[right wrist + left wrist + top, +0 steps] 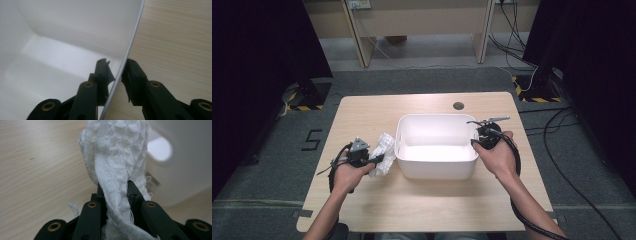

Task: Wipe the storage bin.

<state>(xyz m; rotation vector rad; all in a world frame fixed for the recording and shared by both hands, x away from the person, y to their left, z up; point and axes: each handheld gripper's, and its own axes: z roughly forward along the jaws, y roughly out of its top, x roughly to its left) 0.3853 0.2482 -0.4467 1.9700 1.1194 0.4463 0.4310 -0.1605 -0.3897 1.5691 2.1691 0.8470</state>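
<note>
1. The left gripper [115, 195] has its jaws clamped on a white knitted cloth [117, 162], which hangs bunched just beside the left wall of the white plastic bin [436, 162].
2. The bin stands near the middle of the wooden table [377, 107].
3. The right gripper [115, 75] has one jaw inside and one outside the bin's right rim; they seem pressed on it, though this is hard to judge.

A lab-like recording room: a plain wooden tabletop [427, 200] on grey carpet [412, 80], black curtains [257, 45], hazard-taped stand bases [304, 102], trailing floor cables [572, 165].
</note>
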